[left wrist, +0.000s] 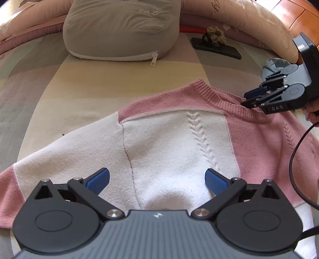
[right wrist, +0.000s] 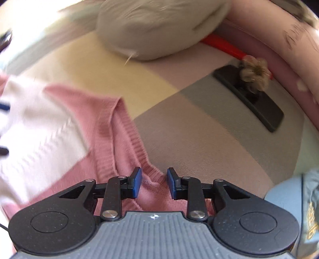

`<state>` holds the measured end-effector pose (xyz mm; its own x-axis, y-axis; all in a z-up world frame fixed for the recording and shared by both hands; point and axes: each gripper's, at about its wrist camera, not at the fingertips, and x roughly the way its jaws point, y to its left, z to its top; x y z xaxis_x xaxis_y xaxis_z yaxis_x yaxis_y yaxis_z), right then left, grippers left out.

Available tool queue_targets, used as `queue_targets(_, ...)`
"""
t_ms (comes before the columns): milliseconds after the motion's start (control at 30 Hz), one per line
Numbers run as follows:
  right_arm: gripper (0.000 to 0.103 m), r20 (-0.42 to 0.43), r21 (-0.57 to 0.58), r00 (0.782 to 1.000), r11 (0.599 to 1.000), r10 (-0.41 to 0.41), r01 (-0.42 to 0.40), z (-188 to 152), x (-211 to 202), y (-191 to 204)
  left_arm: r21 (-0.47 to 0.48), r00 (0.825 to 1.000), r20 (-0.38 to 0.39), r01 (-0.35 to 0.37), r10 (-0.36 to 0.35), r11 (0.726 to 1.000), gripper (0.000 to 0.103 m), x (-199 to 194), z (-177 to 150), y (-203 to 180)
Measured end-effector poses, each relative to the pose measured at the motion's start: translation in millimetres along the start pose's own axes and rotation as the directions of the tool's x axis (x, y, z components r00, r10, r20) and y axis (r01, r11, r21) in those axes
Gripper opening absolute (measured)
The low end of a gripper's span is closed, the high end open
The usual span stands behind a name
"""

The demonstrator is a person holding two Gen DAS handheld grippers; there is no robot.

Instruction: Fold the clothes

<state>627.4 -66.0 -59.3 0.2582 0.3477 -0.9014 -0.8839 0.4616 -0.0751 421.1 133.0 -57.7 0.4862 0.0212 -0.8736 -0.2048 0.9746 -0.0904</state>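
Fingers: left gripper (left wrist: 157, 182) is gaping wide over the sweater (left wrist: 175, 143) lying flat on the bed (left wrist: 83, 87); right gripper (right wrist: 154, 183) is hovering part-open, seemingly empty, at the collar (right wrist: 137, 147); fold is just starting; next needs a collar pinch.

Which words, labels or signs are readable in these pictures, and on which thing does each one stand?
"cat": stitched in script on the grey cushion.
"DAS": printed on the right tool; an earlier character is unclear.
Script on the pink bolster: cut off, not readable.
Yellow embroidery on the light blue garment: too blurred to read.
The pink and white sweater carries no text.
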Motion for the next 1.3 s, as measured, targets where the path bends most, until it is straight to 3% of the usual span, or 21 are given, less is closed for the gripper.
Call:
queue_targets(100,0.034,-0.008,-0.05,1.0,0.999,-0.012,0.012,-3.6,-0.9,7.3,-0.024,1.0,-0.002,-0.007,0.006,1.0,0.101,0.6,-2.3,5.7)
queue_targets(133,0.03,-0.013,-0.05,1.0,0.999,-0.009,0.008,-2.0,-1.2,7.3,-0.032,1.0,-0.001,-0.007,0.007,0.999,0.101,0.4,-2.7,7.3)
queue_targets(167,0.016,-0.017,-0.049,1.0,0.999,-0.004,0.003,0.0,-1.4,7.1,-0.035,1.0,0.001,-0.008,0.008,0.999,0.101,0.0,-3.0,8.2)
queue_targets(267,0.01,0.035,-0.044,0.995,0.995,-0.091,0.093,8.5,-4.8,4.1,-0.035,1.0,0.005,-0.014,0.014,0.999,0.101,-0.5,-3.1,9.7)
queue_targets(300,0.004,0.047,-0.006,0.992,0.993,-0.121,0.121,13.2,-4.9,-3.8,-0.032,1.0,0.004,-0.017,0.017,0.999,0.101,-0.3,-2.8,9.9)
queue_targets(367,0.004,0.062,0.086,0.984,0.983,-0.168,0.163,23.2,-4.8,-21.9,-0.031,1.0,0.004,-0.022,0.022,0.999,0.101,-0.6,-2.0,10.8)
queue_targets(400,0.004,0.065,0.125,0.988,0.984,-0.137,0.128,26.1,-6.9,-28.7,-0.032,1.0,0.005,-0.024,0.024,0.999,0.101,-1.0,-1.4,11.3)
queue_targets(567,0.025,0.097,0.197,0.995,0.98,-0.006,-0.013,21.7,-28.1,-27.8,-0.024,1.0,0.001,-0.024,0.024,0.999,0.101,1.7,1.7,14.5)
queue_targets(633,0.032,0.074,0.241,0.997,0.97,0.004,-0.022,7.5,-32.6,-21.7,-0.003,1.0,-0.007,-0.026,0.026,1.0,0.101,4.9,3.1,15.0)
queue_targets(767,0.039,-0.008,0.31,0.999,0.949,-0.051,0.05,-33.4,-42.3,-6.5,0.072,0.999,-0.006,-0.036,0.037,0.997,0.101,10.0,4.7,11.2)
queue_targets(933,0.049,-0.063,0.443,0.997,0.894,-0.046,0.07,-77.4,-44.2,5.6,0.186,1.0,0.002,-0.02,0.02,0.982,0.101,21.6,7.5,-0.5)
queue_targets(1033,0.058,-0.038,0.482,0.996,0.871,-0.084,0.092,-73.8,-35.2,-4.7,0.2,0.999,-0.031,-0.031,0.038,0.979,0.102,39.4,10.7,0.7)
queue_targets(1133,0.065,-0.012,0.519,0.992,0.847,-0.126,0.114,-69.0,-26.1,-15.9,0.144,0.997,-0.051,-0.045,0.053,0.989,0.103,45.8,16.9,13.3)
queue_targets(1300,0.067,0.017,0.58,0.996,0.812,-0.089,0.063,-79.8,-50.2,-27.8,0.159,0.997,-0.047,-0.058,0.066,0.986,0.101,27.1,17.1,13.9)
